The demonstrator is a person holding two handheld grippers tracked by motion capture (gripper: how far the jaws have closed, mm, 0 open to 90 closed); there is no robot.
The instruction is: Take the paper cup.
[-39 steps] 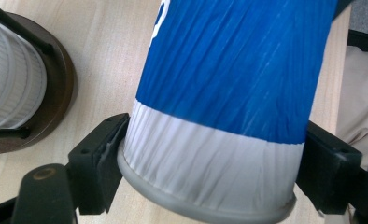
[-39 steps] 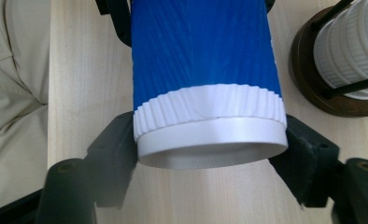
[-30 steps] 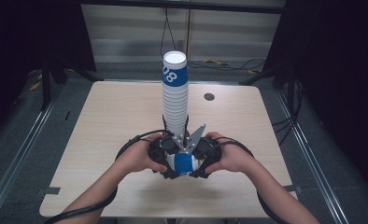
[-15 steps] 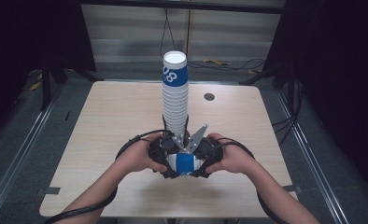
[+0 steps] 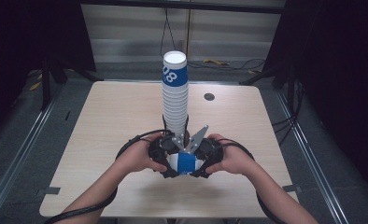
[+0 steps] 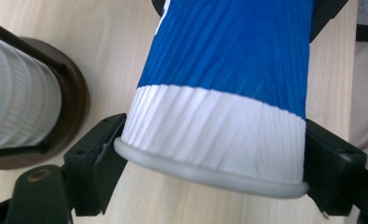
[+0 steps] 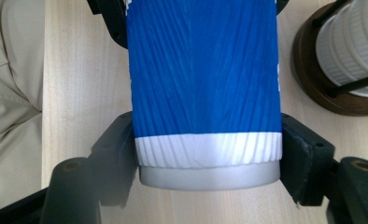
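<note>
We are gripping a blue-and-white ribbed paper cup [image 5: 186,163] lying level just above the pale wooden table [image 5: 102,121], the left gripper [image 6: 210,154] clamped at its rimmed end and the right gripper [image 7: 209,163] at its base end. The cup is standing clear of the tall stack of matching cups [image 5: 175,93] on its dark round holder [image 7: 331,93]; we judge placing it is still ahead.

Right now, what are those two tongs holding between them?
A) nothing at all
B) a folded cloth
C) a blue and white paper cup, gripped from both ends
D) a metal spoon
C: the left tongs pinch the rim end of the blue and white cup, and the right tongs pinch its base end, just in front of the tall cup stack.
</note>
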